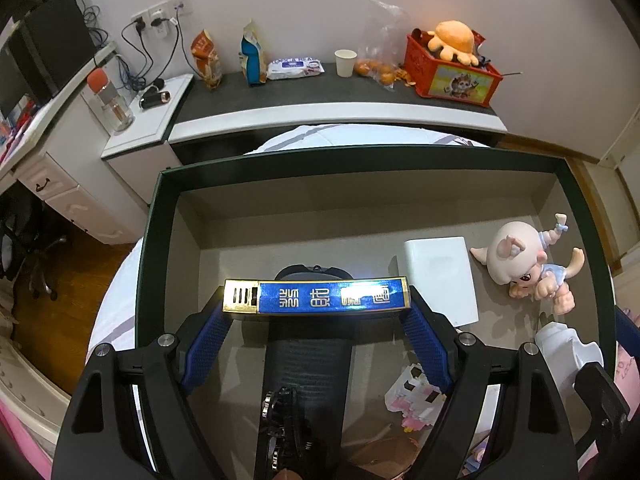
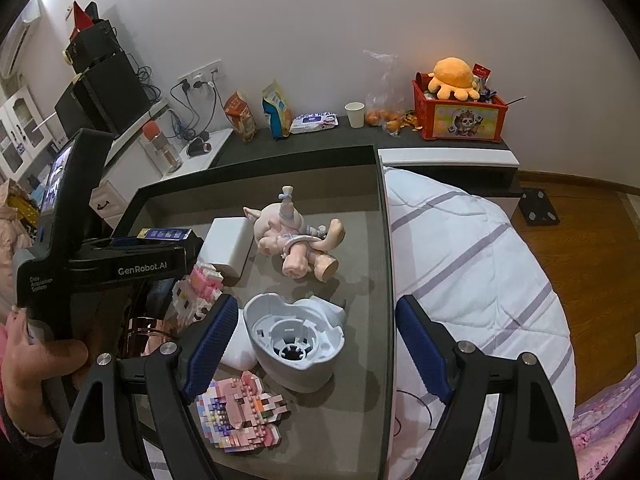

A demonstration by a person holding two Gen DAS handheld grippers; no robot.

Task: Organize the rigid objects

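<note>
My left gripper (image 1: 316,312) is shut on a blue and gold box (image 1: 316,295), held crosswise between its blue pads above the dark-rimmed tray (image 1: 360,156). The same box shows in the right wrist view (image 2: 164,234), in the left gripper. In the tray lie a white box (image 1: 440,276), a pink pig figure (image 1: 528,264) on its side, a pale blue plastic base (image 2: 296,336), and pink block figures (image 2: 240,416). My right gripper (image 2: 312,336) is open and empty, hovering over the tray's near right part, with the blue base between its fingers in view.
The tray rests on a bed with a white striped quilt (image 2: 472,264). Behind it a dark shelf (image 1: 320,92) carries snack bags, a paper cup (image 1: 345,62), a bag of oranges and a red crate (image 1: 452,72) with an orange plush. A bottle (image 1: 110,100) stands on a white cabinet at left.
</note>
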